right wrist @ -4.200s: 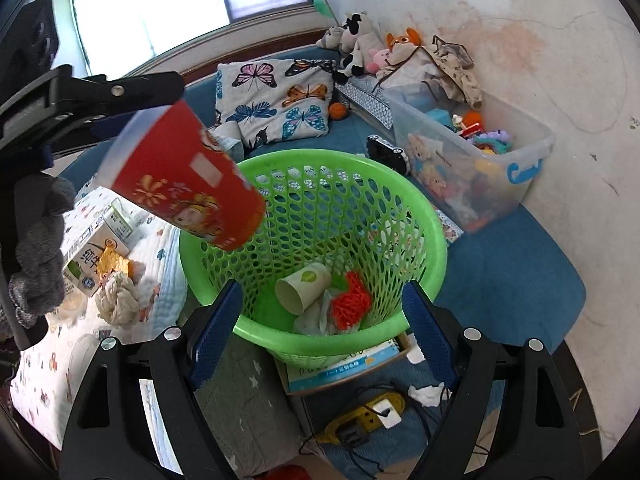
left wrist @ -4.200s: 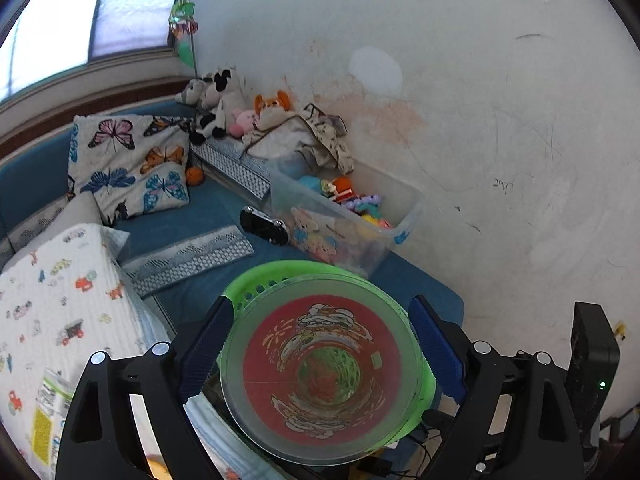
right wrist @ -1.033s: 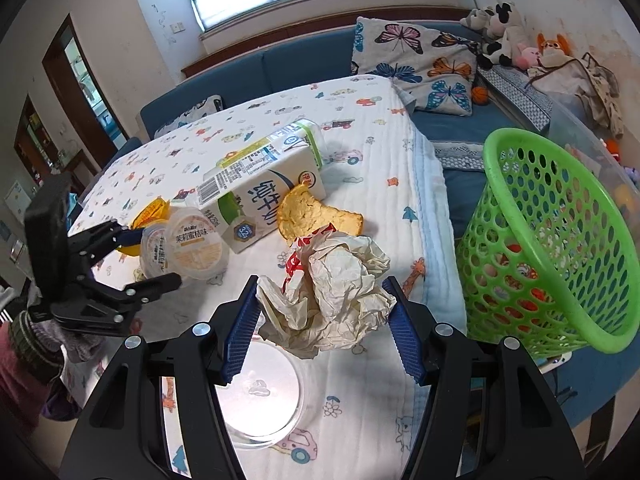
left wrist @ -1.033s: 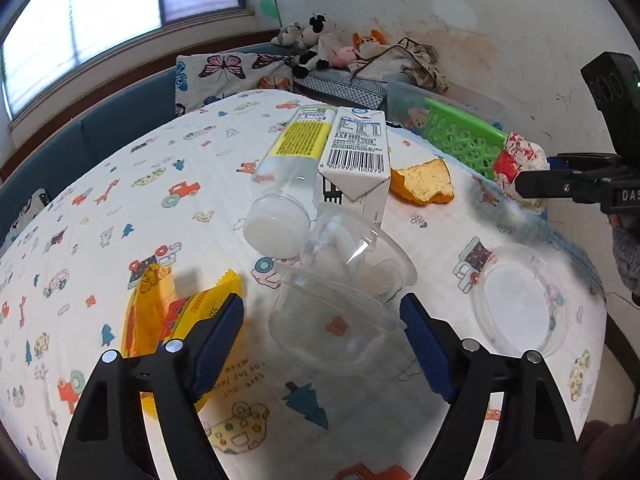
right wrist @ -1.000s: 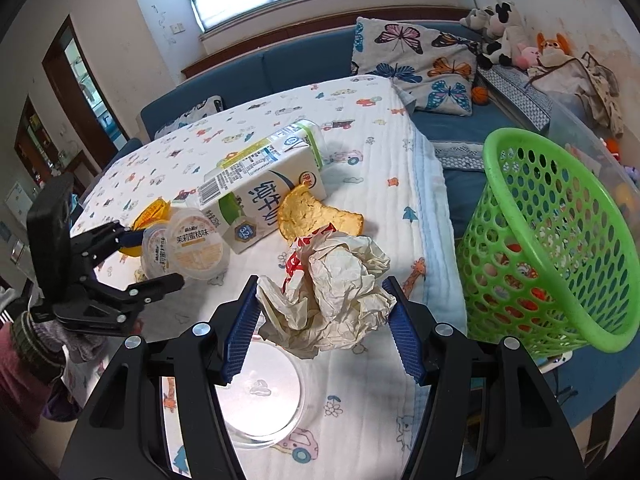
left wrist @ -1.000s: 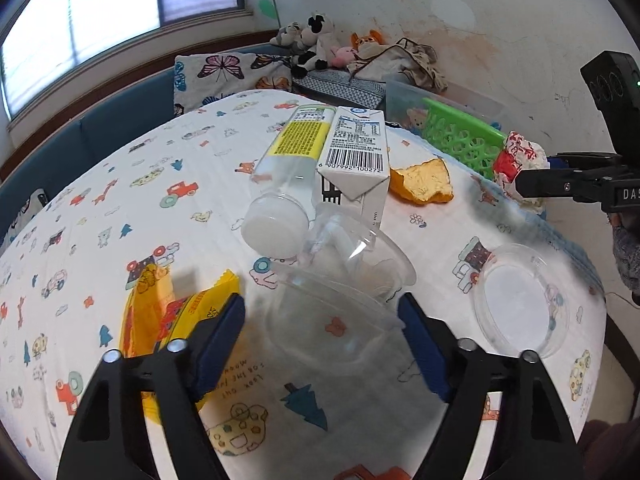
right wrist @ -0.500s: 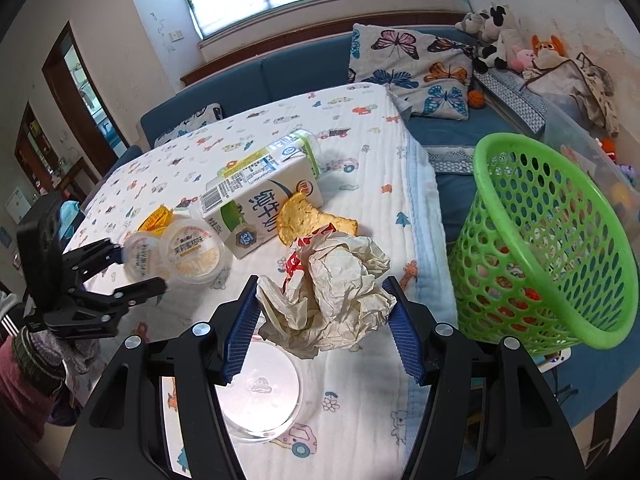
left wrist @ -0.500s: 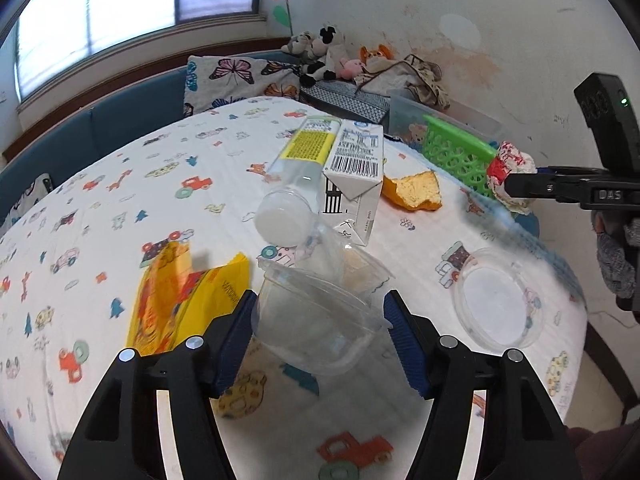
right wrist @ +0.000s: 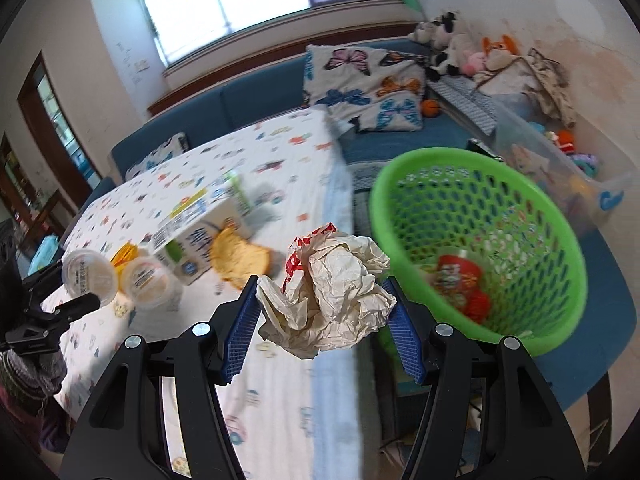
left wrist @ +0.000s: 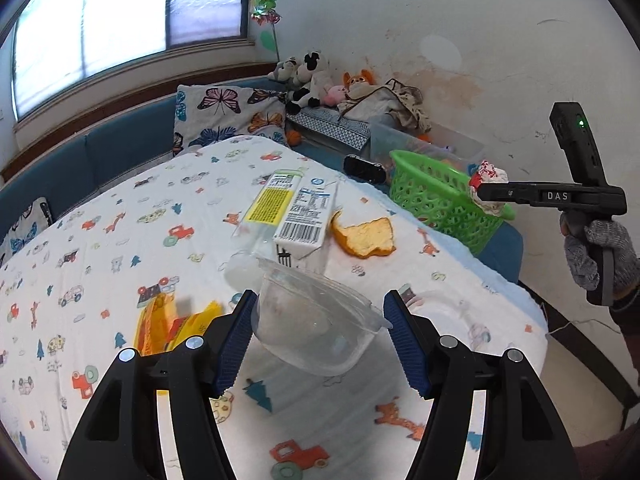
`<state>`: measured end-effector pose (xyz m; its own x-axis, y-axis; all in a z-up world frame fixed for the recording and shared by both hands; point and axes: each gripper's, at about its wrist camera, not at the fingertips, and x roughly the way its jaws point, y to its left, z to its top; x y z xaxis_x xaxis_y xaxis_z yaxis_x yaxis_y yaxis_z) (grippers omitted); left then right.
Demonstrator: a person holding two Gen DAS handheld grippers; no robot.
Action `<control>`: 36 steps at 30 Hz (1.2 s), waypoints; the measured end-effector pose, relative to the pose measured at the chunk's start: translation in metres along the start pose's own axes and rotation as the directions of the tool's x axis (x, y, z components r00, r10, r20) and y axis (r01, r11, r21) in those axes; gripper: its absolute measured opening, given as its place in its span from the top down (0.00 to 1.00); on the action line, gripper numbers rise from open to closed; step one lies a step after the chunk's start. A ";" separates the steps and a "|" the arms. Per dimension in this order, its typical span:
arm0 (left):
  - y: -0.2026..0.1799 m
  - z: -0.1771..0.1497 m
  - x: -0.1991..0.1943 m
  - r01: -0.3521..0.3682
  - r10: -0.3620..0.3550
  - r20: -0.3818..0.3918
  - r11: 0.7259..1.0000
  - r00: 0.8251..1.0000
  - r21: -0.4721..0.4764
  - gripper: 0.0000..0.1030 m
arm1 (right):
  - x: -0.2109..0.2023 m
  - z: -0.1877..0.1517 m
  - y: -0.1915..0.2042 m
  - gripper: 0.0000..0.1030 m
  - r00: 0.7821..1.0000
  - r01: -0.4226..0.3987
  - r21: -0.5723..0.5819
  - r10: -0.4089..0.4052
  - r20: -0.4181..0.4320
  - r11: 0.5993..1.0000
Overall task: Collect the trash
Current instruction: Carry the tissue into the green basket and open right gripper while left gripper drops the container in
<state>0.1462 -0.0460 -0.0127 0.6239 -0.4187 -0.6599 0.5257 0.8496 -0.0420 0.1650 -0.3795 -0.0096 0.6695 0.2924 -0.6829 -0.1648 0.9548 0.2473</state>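
At lower centre of the right wrist view, the right gripper (right wrist: 322, 318) pinches crumpled paper (right wrist: 326, 294); carry it fully over the green basket (right wrist: 560, 224) at right before releasing. The left gripper (left wrist: 318, 338) clamps a clear plastic cup (left wrist: 312, 328).

Bright daylight from the window (left wrist: 120, 36), glare on its panes, fisheye-bent dark corners, motion blur in right wrist view.

Motion blur smears the green basket (right wrist: 480, 248) and its contents — red item unreadable.
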 end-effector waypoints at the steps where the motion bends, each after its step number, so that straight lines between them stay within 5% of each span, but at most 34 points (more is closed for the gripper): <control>1: -0.001 0.000 -0.001 0.001 -0.001 0.002 1.000 1.000 0.002 0.39 | -0.003 0.000 -0.005 0.40 1.000 0.008 0.007 -0.008 0.004 1.000; 14: -0.028 0.031 -0.005 0.066 -0.067 0.045 0.998 0.997 0.020 0.39 | -0.014 0.006 -0.062 0.39 0.992 0.119 0.076 -0.121 0.028 0.990; 23: -0.072 0.081 0.028 0.137 -0.142 0.057 0.988 0.988 0.078 0.39 | -0.012 0.012 -0.107 0.37 0.982 0.188 0.118 -0.190 0.008 0.975; 36: -0.134 0.154 0.098 0.201 -0.205 0.017 0.972 0.979 0.125 0.39 | -0.016 0.010 -0.140 0.28 0.984 0.170 0.170 -0.176 0.023 0.971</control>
<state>0.2263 -0.2500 0.0443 0.5126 -0.5892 -0.6246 0.7084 0.7012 -0.0801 0.1850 -0.5182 -0.0265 0.7042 0.1186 -0.7000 0.0770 0.9674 0.2414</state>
